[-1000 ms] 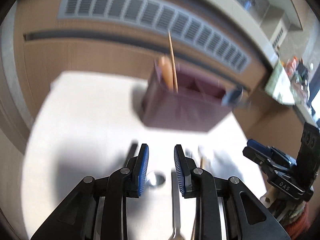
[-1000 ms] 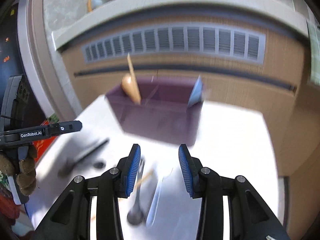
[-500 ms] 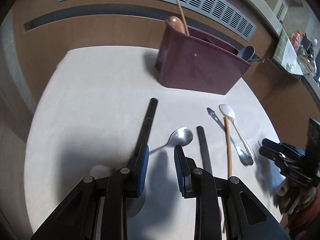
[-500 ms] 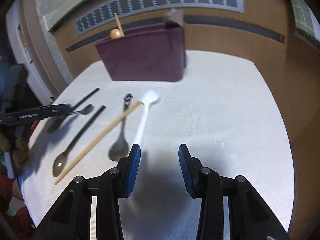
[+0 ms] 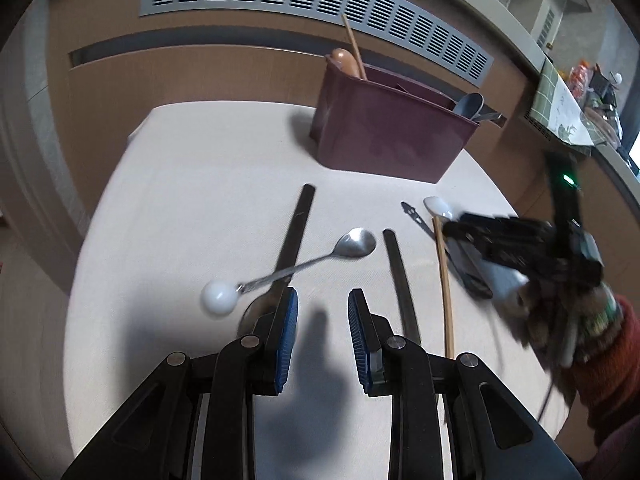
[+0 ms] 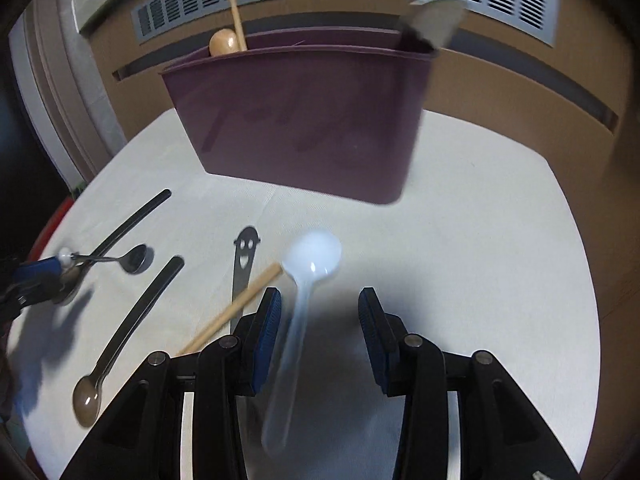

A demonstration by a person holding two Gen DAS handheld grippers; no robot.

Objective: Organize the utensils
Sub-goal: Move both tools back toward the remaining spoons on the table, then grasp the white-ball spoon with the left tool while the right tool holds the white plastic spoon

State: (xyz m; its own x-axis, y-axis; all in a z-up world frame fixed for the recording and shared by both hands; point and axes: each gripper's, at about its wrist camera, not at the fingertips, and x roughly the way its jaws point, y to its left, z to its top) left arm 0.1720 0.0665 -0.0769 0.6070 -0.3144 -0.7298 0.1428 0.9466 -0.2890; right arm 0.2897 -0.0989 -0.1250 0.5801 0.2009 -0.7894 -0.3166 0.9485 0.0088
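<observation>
A maroon utensil caddy (image 5: pixel 384 136) (image 6: pixel 304 120) stands at the table's far side, holding a wooden spoon (image 6: pixel 223 42), a chopstick and a grey scoop (image 5: pixel 470 106). Loose utensils lie on the white table (image 5: pixel 192 184): a silver spoon with a white ball end (image 5: pixel 304 264), two black-handled spoons (image 5: pixel 298 224) (image 5: pixel 400 280), a chopstick (image 5: pixel 444 280), a smiley-face utensil (image 6: pixel 242 268) and a white plastic spoon (image 6: pixel 304 292). My left gripper (image 5: pixel 322 314) is open above the black spoon. My right gripper (image 6: pixel 320 320) is open, low over the white spoon's handle.
A wooden wall with a grey vent grille (image 5: pixel 320 4) rises behind the table. The table's rounded edge curves on the left (image 5: pixel 80 248) and right (image 6: pixel 588 280). A cluttered counter (image 5: pixel 576 92) sits at far right.
Both grippers have dropped toward the table. My right gripper has moved forward over the white spoon. Both stay open.
</observation>
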